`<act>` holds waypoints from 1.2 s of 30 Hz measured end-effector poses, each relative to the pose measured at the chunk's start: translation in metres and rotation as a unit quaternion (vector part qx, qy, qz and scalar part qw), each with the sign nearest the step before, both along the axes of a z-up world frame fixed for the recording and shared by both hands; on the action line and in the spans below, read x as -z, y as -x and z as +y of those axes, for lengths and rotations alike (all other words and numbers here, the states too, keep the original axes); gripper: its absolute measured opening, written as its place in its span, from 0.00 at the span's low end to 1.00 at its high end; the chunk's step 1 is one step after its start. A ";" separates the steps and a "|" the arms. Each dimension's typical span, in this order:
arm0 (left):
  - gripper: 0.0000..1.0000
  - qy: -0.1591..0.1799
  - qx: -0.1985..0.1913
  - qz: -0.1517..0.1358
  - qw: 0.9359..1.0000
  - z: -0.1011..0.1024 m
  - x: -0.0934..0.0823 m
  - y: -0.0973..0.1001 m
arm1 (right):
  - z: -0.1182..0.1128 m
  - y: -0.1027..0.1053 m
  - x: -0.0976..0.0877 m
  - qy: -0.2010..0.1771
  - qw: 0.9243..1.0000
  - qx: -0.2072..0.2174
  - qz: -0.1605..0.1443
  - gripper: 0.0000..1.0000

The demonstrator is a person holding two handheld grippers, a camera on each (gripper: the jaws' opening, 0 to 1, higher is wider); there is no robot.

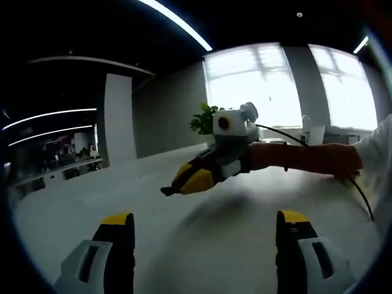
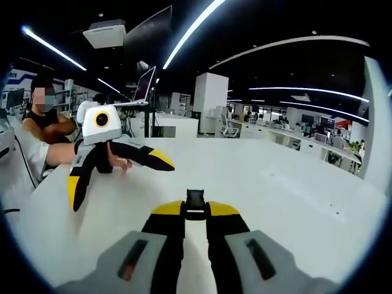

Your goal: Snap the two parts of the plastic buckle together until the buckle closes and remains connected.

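Observation:
A small black buckle part [image 2: 195,201] sticks up between the yellow-tipped jaws of my right gripper [image 2: 195,211], which is shut on it above the white table [image 2: 288,184]. In the left gripper view that same right gripper [image 1: 174,187] comes in from the right, held by a hand, and a dark bit of the buckle part [image 1: 165,192] shows at its tip. My left gripper [image 1: 205,223] stands wide open with nothing between its jaws. In the right gripper view the left gripper [image 2: 119,184] hovers at the left, jaws spread apart over the table.
The white table [image 1: 184,257] stretches wide under both grippers. A person [image 2: 46,122] sits at its far left end, near an open laptop [image 2: 144,86]. A potted plant [image 1: 205,119] stands by bright windows. A black cable [image 1: 361,190] trails from the right gripper.

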State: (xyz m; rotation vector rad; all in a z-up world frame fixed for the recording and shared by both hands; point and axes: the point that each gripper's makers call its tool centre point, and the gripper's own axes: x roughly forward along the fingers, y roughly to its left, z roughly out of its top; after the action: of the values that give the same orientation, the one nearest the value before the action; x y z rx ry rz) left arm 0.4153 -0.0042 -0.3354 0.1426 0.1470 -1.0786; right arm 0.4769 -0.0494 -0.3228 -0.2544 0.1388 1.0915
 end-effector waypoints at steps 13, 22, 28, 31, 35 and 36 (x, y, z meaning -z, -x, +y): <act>0.99 0.003 -0.003 0.000 1.000 0.001 -0.001 0.000 | -0.001 -0.009 -0.001 -0.003 1.000 0.011 0.009 0.11; 0.99 0.011 -0.007 0.000 1.000 0.002 -0.004 0.000 | 0.004 -0.013 -0.007 -0.002 1.000 0.009 0.005 0.11; 0.99 0.012 -0.007 -0.001 1.000 0.002 -0.005 0.000 | 0.006 -0.015 -0.004 0.002 1.000 0.013 0.009 0.11; 0.99 0.014 -0.007 0.000 1.000 0.001 -0.005 0.000 | 0.005 -0.016 -0.002 -0.001 1.000 0.016 0.013 0.11; 0.99 0.014 -0.007 0.000 1.000 0.001 -0.006 -0.001 | 0.005 -0.016 0.001 -0.002 1.000 0.019 0.014 0.11; 0.99 0.015 -0.007 0.000 1.000 0.001 -0.006 -0.001 | 0.005 -0.016 0.002 0.001 1.000 0.020 0.013 0.11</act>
State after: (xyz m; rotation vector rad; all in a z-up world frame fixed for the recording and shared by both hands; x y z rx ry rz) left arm 0.4159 -0.0027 -0.3293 0.1148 0.1312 -1.0657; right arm 0.4932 -0.0446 -0.3249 -0.2391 0.1681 1.0555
